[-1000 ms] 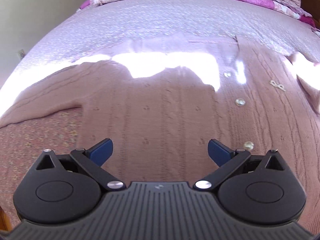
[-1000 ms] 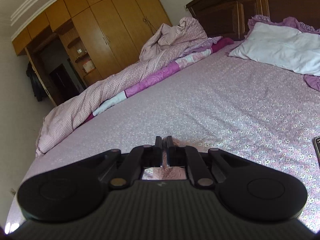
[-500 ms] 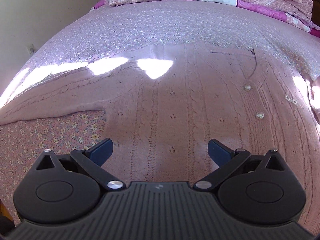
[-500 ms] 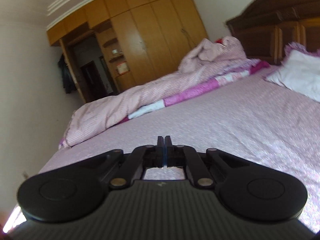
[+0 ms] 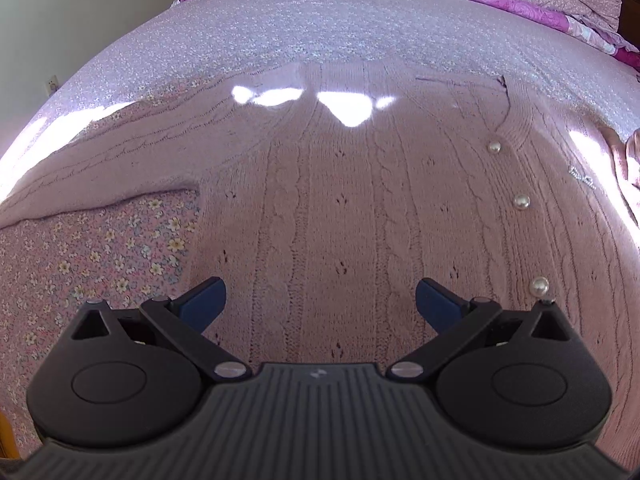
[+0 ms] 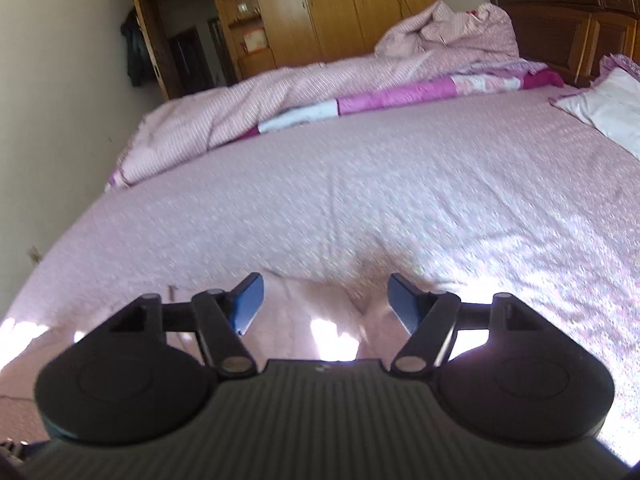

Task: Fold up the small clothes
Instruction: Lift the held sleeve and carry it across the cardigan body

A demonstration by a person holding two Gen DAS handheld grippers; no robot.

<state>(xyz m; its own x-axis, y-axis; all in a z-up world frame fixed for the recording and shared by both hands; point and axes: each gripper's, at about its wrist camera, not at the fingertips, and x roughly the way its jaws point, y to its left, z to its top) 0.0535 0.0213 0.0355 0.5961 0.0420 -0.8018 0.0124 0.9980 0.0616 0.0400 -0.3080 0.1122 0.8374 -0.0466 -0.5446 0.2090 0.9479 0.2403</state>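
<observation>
A pink cable-knit cardigan (image 5: 340, 200) with pearl buttons (image 5: 521, 201) lies flat on the bed, one sleeve (image 5: 100, 168) stretched out to the left. My left gripper (image 5: 320, 300) hovers over its lower body, open, nothing between its blue pads. In the right wrist view my right gripper (image 6: 322, 300) is opening its jaws over a bunched pink edge of the cardigan (image 6: 320, 304); the cloth lies below the gap and the pads do not press on it.
The bed's floral pink sheet (image 6: 400, 184) stretches ahead. A rumpled pink quilt (image 6: 320, 92) lies along the far side, a white pillow (image 6: 608, 108) at the right by the dark headboard (image 6: 560, 12). Wooden wardrobes (image 6: 340, 4) stand behind. A wall (image 5: 80, 12) is at the left.
My right gripper went from shut to open, let the pink cloth go, and swung and tilted downward toward the bed. The left gripper stayed open, shifting slightly over the cardigan.
</observation>
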